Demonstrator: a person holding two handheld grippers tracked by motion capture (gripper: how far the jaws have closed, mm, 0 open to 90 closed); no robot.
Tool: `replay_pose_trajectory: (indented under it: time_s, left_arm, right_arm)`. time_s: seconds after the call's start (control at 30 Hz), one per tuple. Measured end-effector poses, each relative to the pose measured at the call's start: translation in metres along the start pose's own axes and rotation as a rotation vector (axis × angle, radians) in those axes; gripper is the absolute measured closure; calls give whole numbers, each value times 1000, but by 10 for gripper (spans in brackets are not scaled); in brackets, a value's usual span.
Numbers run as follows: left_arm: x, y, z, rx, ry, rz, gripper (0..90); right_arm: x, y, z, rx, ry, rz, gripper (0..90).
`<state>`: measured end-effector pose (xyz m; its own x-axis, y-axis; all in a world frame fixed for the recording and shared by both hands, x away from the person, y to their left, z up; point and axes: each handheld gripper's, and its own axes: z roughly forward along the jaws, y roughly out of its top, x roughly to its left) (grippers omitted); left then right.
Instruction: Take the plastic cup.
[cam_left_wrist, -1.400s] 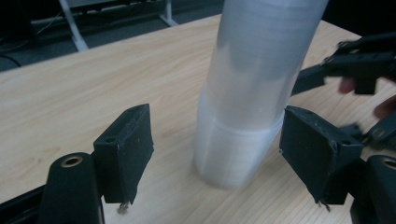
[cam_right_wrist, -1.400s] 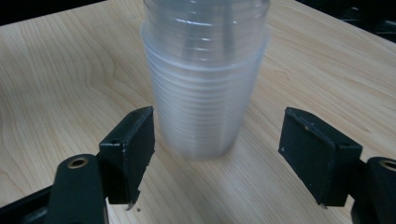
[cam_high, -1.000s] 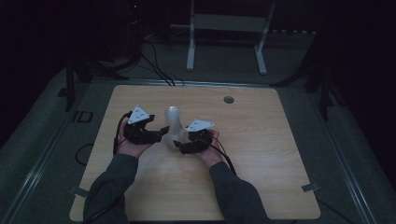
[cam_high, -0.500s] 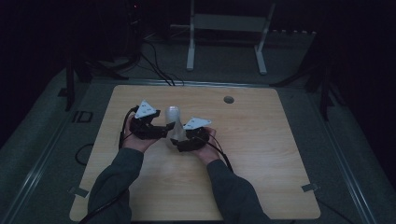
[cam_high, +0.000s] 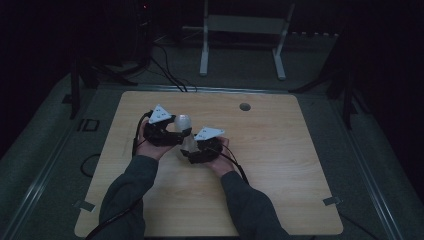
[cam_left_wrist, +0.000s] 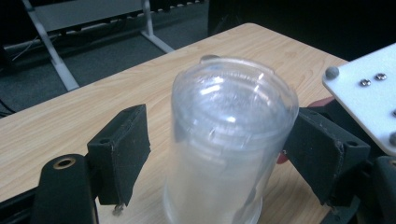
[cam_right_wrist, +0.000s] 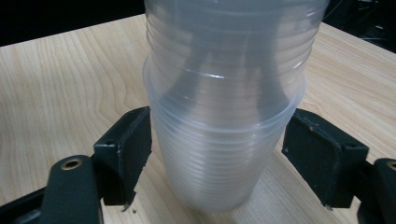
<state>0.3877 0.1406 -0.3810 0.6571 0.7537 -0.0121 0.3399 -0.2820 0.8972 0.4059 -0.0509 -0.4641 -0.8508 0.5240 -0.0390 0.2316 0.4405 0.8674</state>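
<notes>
A stack of clear plastic cups (cam_high: 183, 134) stands upright on the bench (cam_high: 280, 165), left of its middle, with a gripper on either side. The left gripper (cam_high: 176, 134) is at the upper part of the stack, the right gripper (cam_high: 189, 150) at the lower part.

From the left gripper view, the top cup (cam_left_wrist: 233, 135) sits between spread jaws — there is a clear gap on the left side, and the right pad is at most just beside the wall. From the right gripper view, the lower cups (cam_right_wrist: 219, 154) lie between the jaws, which have just been closing in; the left pad is at the ribbed wall or a hair off it, while on the right a sliver of bench shows between pad and cup, so I judge it not yet a firm pinch.

The step in hand looks like peeling one cup off the stack: one gripper to hold the lower cups down, the other to lift the top one away. The next move calls for both grips to finish — the right jaws to close on the lower cups without crushing the thin wall, the left to close under the top rim — then a straight pull upward, with a slight twist if the cups stick.
</notes>
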Motion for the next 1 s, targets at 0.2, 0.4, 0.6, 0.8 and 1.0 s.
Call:
replay_pose_trajectory:
  time_s: [0.2,0.4,0.6,0.8,1.0]
  left_arm:
    - [0,1,-1,-13,1,1,264]
    - [0,2,-5,-21,-2,1,377]
    - [-1,3,-6,-11,-5,4,394]
    - [0,4,-9,-17,-4,-3,390]
    - [0,7,-13,-32,-6,-6,388]
  right_arm:
    - [4,0,0,-1,12,-16,260]
    - [5,0,-1,3,20,-15,267]
    - [6,0,-2,3,21,-19,266]
    - [4,4,-1,-15,6,-11,217]
    - [6,10,1,-24,11,-16,204]
